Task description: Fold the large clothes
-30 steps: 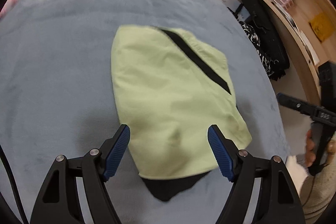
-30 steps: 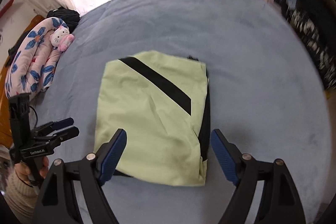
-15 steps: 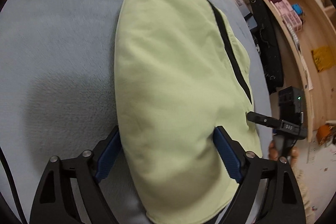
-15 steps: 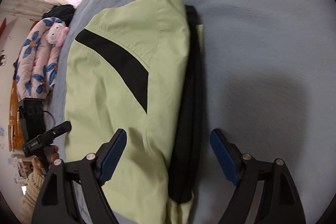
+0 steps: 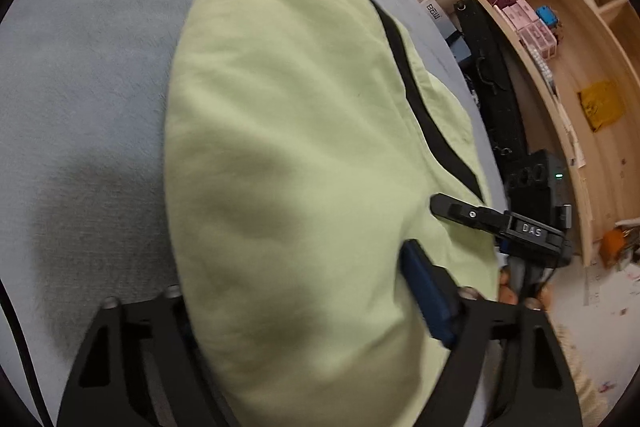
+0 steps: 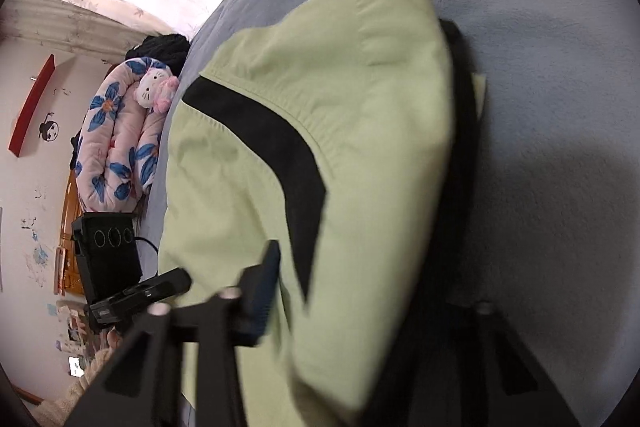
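Blue bed blanket (image 5: 88,75) lies under the folded green jacket (image 5: 288,155). Each gripper, the left gripper (image 5: 304,307) and the right gripper (image 6: 360,299), has the jacket's near edge between its fingers, gripping the cloth.

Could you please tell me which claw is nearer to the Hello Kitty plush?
Left. The left claw is at the garment's edge on the plush's side; the right claw straddles the garment's opposite edge, farther from it.
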